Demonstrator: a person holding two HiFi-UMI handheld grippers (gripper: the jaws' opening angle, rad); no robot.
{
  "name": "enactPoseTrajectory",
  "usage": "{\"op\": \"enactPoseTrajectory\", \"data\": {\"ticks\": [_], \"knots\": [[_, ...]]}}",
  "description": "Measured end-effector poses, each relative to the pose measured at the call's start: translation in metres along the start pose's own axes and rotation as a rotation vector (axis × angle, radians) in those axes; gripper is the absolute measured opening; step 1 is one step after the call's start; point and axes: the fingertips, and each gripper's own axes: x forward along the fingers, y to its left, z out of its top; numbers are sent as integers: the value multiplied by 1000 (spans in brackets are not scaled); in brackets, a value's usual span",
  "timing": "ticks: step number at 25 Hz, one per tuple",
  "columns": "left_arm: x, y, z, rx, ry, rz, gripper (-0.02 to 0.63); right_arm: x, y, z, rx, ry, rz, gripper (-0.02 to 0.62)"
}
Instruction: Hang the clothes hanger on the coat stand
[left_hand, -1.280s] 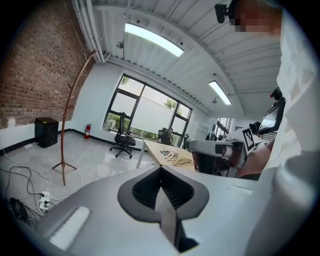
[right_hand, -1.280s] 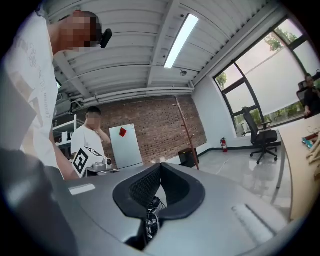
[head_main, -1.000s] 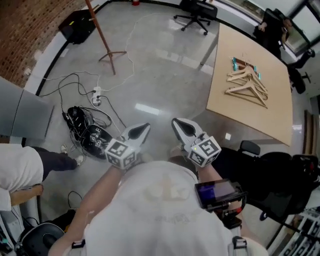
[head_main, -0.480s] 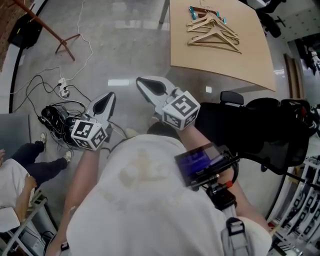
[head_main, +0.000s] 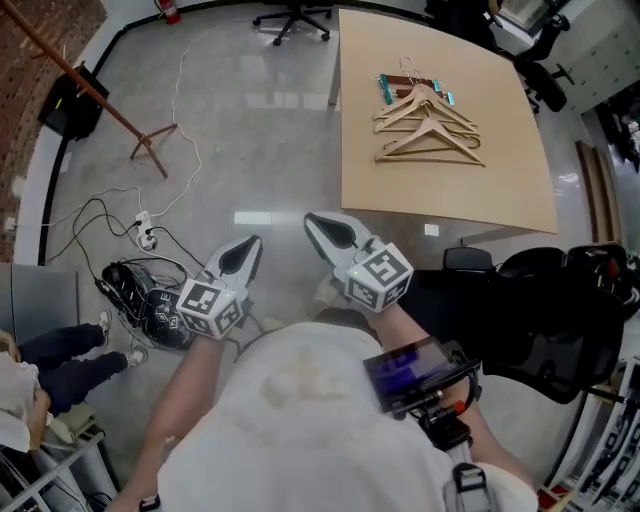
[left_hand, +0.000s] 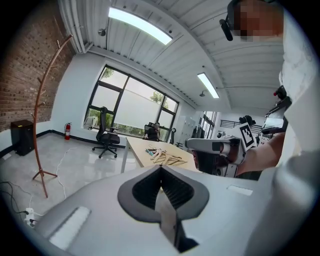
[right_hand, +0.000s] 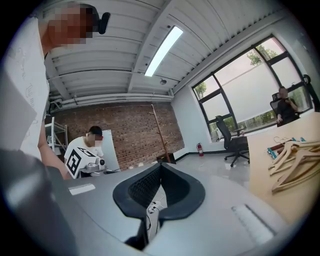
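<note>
Several wooden clothes hangers (head_main: 428, 120) lie in a pile on the light wooden table (head_main: 500, 190), some way ahead of both grippers. They also show in the left gripper view (left_hand: 165, 158) and the right gripper view (right_hand: 295, 157). The brown coat stand (head_main: 110, 105) stands on the floor at the far left, thin and tall in the gripper views (left_hand: 42, 115) (right_hand: 160, 132). My left gripper (head_main: 252, 243) (left_hand: 161, 167) is shut and holds nothing. My right gripper (head_main: 315, 222) (right_hand: 161, 165) is shut and empty too. Both hover over the floor, short of the table's near edge.
A tangle of cables with a power strip (head_main: 145, 235) and a black bag (head_main: 145, 305) lie on the floor at left. A black box (head_main: 70, 105) sits by the brick wall. Office chairs stand at the back (head_main: 295, 15) and right (head_main: 560, 320). A seated person (head_main: 50, 360) is at lower left.
The head view has swung, so the table with the hangers now lies straight ahead. Both grippers stayed shut and empty, close together in front of the body.
</note>
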Motion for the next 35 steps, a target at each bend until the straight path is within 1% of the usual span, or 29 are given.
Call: {"op": "enactPoseTrajectory", "data": {"ticks": [11, 14, 18, 22, 26, 30, 35], "knots": [[135, -30, 34, 37, 44, -66, 2, -34, -131, 31, 31, -43, -106, 14], [166, -40, 40, 48, 59, -80, 2, -48, -159, 35, 46, -48, -138, 14], [195, -51, 42, 51, 94, -108, 2, -62, -185, 39, 68, -48, -175, 14], [220, -60, 39, 53, 127, -172, 2, -70, -213, 39, 92, -55, -233, 14], [251, -60, 34, 65, 159, -228, 2, -78, -238, 40, 103, -67, -299, 14], [285, -60, 36, 87, 192, -305, 2, -85, -263, 46, 111, -71, -390, 14], [326, -67, 48, 108, 220, -419, 2, -96, -291, 56, 111, -74, -507, 14]]}}
